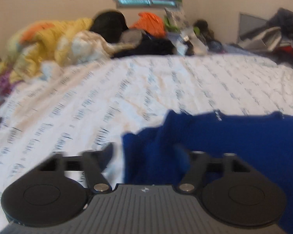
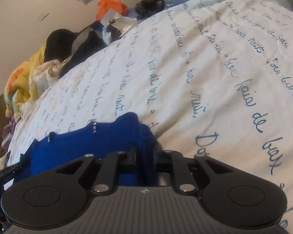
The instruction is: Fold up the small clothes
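Right gripper [image 2: 144,154]: we find its black fingers pinched on a bunched fold of the royal-blue knitted garment [image 2: 84,144]. Left gripper [image 1: 144,152]: spread wide, one finger over the sheet, the other against or buried in the blue cloth; whether it presses anything we cannot tell.

Items, largest first:
- White quilted bedspread printed with blue handwriting [image 2: 214,74]: soft, creased, matte; a yielding work surface.
- Heap of yellow, orange and black bedding and clothes [image 1: 68,39]: crumpled along the far wall, well apart from the work.
- Blue garment, lying at the near edge of the bedspread [image 1: 244,136]: fine ribbed knit, limp, light, with small pale studs near one edge. We judge it will stretch and sag when lifted, cling slightly and not slip; best taken at hems or corners with both grippers, never mid-panel.
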A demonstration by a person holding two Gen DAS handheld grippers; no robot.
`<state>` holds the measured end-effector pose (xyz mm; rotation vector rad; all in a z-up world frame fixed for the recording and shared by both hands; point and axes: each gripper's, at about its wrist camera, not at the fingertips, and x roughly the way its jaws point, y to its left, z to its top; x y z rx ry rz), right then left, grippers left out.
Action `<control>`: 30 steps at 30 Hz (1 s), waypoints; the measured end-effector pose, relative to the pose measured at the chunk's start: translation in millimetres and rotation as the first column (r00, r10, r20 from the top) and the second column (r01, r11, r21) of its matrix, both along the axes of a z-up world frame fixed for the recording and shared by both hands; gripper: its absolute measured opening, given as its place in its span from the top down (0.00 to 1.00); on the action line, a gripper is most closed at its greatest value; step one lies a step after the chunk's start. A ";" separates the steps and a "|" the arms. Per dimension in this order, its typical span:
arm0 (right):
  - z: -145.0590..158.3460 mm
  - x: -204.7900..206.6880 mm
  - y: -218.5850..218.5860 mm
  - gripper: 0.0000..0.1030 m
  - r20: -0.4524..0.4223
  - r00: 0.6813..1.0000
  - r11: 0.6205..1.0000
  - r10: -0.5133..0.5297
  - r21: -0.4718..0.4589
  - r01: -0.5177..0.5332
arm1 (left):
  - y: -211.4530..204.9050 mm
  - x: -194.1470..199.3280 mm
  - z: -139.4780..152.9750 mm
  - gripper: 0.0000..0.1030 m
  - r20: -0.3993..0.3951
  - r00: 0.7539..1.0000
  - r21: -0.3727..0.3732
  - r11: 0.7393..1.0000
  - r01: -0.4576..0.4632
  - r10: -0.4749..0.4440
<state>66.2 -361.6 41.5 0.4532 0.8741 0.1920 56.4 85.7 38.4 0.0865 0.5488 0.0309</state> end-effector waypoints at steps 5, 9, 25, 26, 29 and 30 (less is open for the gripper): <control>48.8 -15.2 6.7 0.15 0.219 0.976 0.995 -0.018 -0.088 0.038 | -3.7 7.0 27.4 0.18 0.043 0.998 0.022 0.999 0.048 -0.049; 40.3 36.6 45.2 0.18 0.100 0.992 0.981 0.081 -0.182 -0.062 | -32.2 57.4 11.3 0.29 -0.115 0.987 0.061 0.991 0.118 -0.111; 19.8 35.6 49.0 0.71 0.076 0.997 0.980 -0.026 -0.193 0.040 | -33.4 53.4 13.8 0.30 -0.016 0.998 0.059 0.996 0.066 -0.065; 30.9 24.3 50.7 0.68 0.134 0.990 0.976 -0.043 -0.205 0.070 | -36.3 41.8 21.9 0.24 0.029 0.996 0.055 0.995 0.082 -0.084; 52.8 -3.2 75.7 0.25 0.277 0.961 0.972 -0.002 -0.226 0.067 | -62.3 32.5 30.1 0.11 0.053 0.987 0.032 0.988 0.152 -0.153; 52.8 -3.5 88.8 0.18 0.275 0.961 0.971 0.035 -0.237 0.032 | -74.5 37.4 25.4 0.13 0.023 0.983 0.030 0.983 0.179 -0.180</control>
